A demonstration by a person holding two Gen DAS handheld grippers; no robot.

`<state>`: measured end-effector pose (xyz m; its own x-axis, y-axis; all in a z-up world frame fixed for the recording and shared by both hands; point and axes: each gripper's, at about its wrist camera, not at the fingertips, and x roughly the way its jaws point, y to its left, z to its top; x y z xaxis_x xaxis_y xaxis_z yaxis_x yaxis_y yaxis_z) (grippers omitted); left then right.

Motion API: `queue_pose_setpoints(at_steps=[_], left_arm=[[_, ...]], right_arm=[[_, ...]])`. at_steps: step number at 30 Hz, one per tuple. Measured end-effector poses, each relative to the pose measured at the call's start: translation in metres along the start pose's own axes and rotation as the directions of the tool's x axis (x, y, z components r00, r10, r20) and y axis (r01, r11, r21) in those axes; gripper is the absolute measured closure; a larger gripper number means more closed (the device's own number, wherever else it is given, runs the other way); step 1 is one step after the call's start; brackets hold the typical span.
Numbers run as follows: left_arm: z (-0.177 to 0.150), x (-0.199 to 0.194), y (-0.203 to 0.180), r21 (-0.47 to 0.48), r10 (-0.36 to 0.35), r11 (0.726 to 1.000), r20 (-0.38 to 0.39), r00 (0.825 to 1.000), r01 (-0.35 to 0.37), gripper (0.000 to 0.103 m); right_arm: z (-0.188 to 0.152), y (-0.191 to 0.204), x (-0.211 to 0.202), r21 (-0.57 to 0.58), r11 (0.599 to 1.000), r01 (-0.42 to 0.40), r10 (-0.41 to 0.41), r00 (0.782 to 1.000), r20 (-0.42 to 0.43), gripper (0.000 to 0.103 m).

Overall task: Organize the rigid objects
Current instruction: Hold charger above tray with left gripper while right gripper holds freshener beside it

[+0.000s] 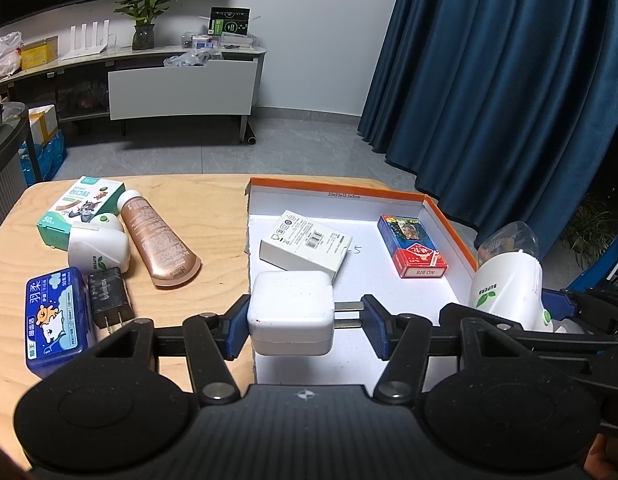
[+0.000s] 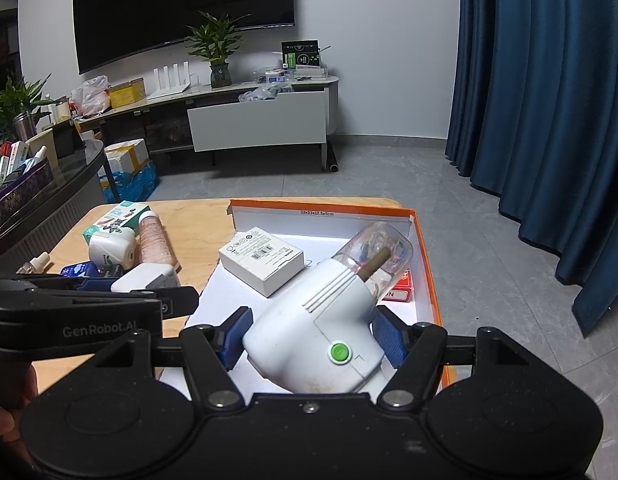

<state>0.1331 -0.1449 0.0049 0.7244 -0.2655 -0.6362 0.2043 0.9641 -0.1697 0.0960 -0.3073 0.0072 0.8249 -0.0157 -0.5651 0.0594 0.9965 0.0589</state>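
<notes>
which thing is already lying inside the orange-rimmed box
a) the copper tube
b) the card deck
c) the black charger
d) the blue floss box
b: the card deck lies on the white floor of the box, next to a white carton; the copper tube, black charger and blue floss box all lie on the wooden table left of it.

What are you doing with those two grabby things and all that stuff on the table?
A person is tidying small things into the shallow orange-rimmed cardboard tray. The left gripper holds a white square plug charger at the tray's edge. The right gripper holds a white plug-in device with a clear bottle over the tray. A white carton and a red-and-blue card pack already lie inside.
</notes>
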Motion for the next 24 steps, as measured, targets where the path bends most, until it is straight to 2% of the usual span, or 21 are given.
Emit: queue_pose_setpoints(at_steps=[24], left_arm=[[-0.0002,0.0013,0.0029,-0.002,0.002,1.000,-0.004,1.000,-0.002,0.044]], right_arm=[[-0.0037,-0.0029,0.0070,-0.005,1.000,-0.006,0.006,1.000,-0.028,0.024]])
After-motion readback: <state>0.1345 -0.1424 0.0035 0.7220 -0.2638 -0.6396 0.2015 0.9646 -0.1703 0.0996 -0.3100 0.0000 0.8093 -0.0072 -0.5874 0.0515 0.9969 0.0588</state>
